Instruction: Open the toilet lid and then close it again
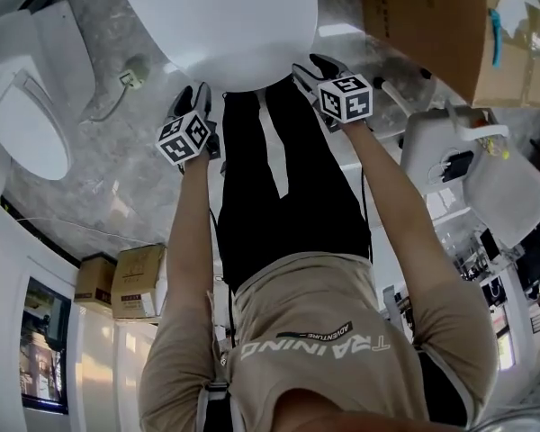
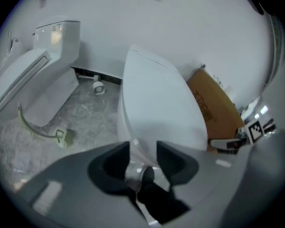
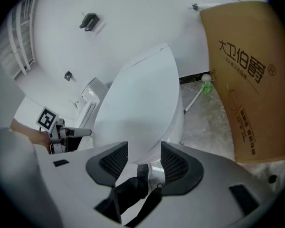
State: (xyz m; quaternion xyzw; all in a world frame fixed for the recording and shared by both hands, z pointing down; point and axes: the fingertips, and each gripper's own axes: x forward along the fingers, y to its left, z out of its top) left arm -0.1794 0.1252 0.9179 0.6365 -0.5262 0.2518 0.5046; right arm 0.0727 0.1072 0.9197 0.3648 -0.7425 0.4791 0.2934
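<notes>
The white toilet lid [image 1: 225, 16] lies down, shut over the bowl, at the top of the head view. My left gripper [image 1: 194, 95] is at the lid's front left rim and my right gripper [image 1: 313, 67] at its front right rim. In the left gripper view the lid [image 2: 156, 103] stretches away ahead, and its front edge sits in the gap of the left gripper [image 2: 142, 148], whose jaws stand apart without pressing it. The right gripper [image 3: 144, 148] is likewise open, with the lid [image 3: 140, 108] front edge between its jaws. A dark shoe shows below each gap.
A second toilet [image 1: 27, 106] stands to the left on the marble floor, with a loose hose fitting [image 1: 126, 75] near it. A tall cardboard box [image 1: 432, 25] stands close on the right, and more white fixtures [image 1: 486, 169] sit beyond. A white-handled brush [image 3: 199, 94] leans by the wall.
</notes>
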